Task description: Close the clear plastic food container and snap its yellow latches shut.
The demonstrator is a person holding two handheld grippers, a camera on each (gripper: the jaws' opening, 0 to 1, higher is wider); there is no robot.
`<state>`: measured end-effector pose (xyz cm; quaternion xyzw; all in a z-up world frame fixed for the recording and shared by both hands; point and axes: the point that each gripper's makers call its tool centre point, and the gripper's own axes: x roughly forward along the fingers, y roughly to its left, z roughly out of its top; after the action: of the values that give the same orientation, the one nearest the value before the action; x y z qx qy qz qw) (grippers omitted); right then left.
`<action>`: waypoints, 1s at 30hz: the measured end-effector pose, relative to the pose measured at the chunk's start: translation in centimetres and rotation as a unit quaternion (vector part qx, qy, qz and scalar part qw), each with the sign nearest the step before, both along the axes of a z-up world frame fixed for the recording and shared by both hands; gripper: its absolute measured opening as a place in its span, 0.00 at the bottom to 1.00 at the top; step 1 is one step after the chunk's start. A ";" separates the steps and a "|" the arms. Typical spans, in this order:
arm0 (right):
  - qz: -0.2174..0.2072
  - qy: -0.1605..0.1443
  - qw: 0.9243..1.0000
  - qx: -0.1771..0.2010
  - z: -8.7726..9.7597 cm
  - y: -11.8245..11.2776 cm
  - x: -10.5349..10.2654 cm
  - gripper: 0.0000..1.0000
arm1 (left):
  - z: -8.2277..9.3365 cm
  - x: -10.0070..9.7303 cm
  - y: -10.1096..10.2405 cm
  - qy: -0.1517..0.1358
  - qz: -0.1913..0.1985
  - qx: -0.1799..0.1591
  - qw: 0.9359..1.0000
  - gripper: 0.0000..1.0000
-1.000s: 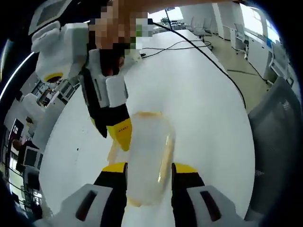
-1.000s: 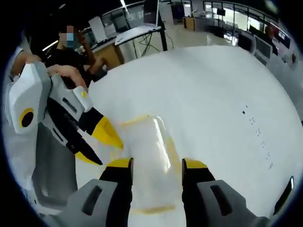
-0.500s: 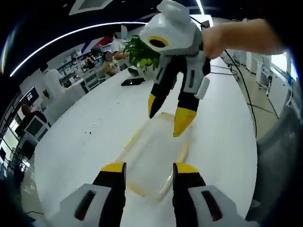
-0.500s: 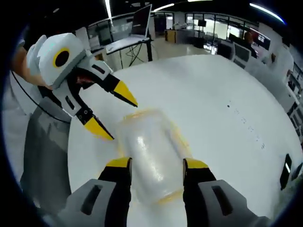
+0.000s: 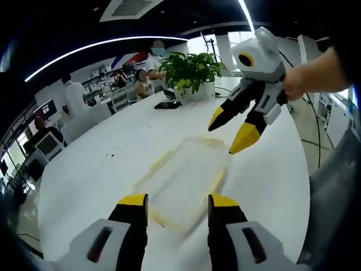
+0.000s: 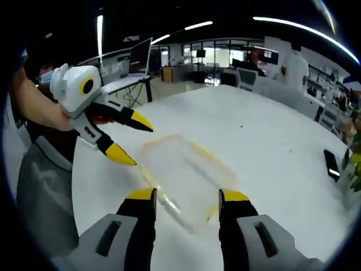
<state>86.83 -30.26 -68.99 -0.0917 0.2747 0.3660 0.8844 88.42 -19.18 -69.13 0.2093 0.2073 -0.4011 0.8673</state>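
Container (image 5: pixel 183 182), clear plastic with yellow latches along its edges, lid lying on top, flat on the white table (image 5: pixel 101 169); landmark for all entries below.

Left gripper (image 5: pixel 176 206): nearest item in the left gripper view, jaws spread wide, holding nothing, tips just short of the container's near end. Half a second ago they stood at that same end but closer in.

Right gripper (image 6: pixel 184 199): jaws parted, empty, tips at the opposite end of the container (image 6: pixel 183 175) in the right gripper view. In the left gripper view it hangs beyond the container's far corner, to one side, apart from it. Half a second ago it hung directly over the container; it has since lifted off and withdrawn.

Meaning: both tools backed away, lid apparently seated. Whether the latches are snapped cannot be told.

Beyond the container: dark phone (image 5: pixel 167 104), then potted plant (image 5: pixel 192 70) at the table's far end; seated people in the office further off.
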 end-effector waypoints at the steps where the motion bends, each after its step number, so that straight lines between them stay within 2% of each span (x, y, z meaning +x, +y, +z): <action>1: -0.007 -0.002 1.000 0.003 -0.1 -0.2 -0.1 0.41 | -0.2 0.0 0.2 0.003 0.008 -0.007 1.000 0.36; 6: -0.042 0.000 0.999 0.010 -1.3 -1.1 -0.5 0.41 | -1.2 0.0 1.2 0.013 0.036 -0.018 0.999 0.36; 12: -0.056 0.007 0.998 0.008 -3.4 -1.5 -0.7 0.41 | -3.3 0.1 2.6 0.039 0.069 -0.031 0.996 0.36; 17: -0.069 0.012 0.997 0.011 -4.4 -1.6 -0.6 0.41 | -4.6 0.3 2.8 0.057 0.081 -0.038 0.994 0.35; 23: -0.065 0.022 0.998 0.008 -5.8 -1.2 -0.7 0.40 | -5.3 0.5 2.5 0.066 0.080 -0.039 0.994 0.35; 30: -0.058 0.017 0.998 0.014 -6.6 -0.8 -0.3 0.40 | -6.0 0.4 1.9 0.073 0.072 -0.034 0.994 0.35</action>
<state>86.58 -31.06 -75.61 -0.0571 0.2895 0.3195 0.9004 88.86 -17.24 -75.16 0.1344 0.2706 -0.3590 0.8831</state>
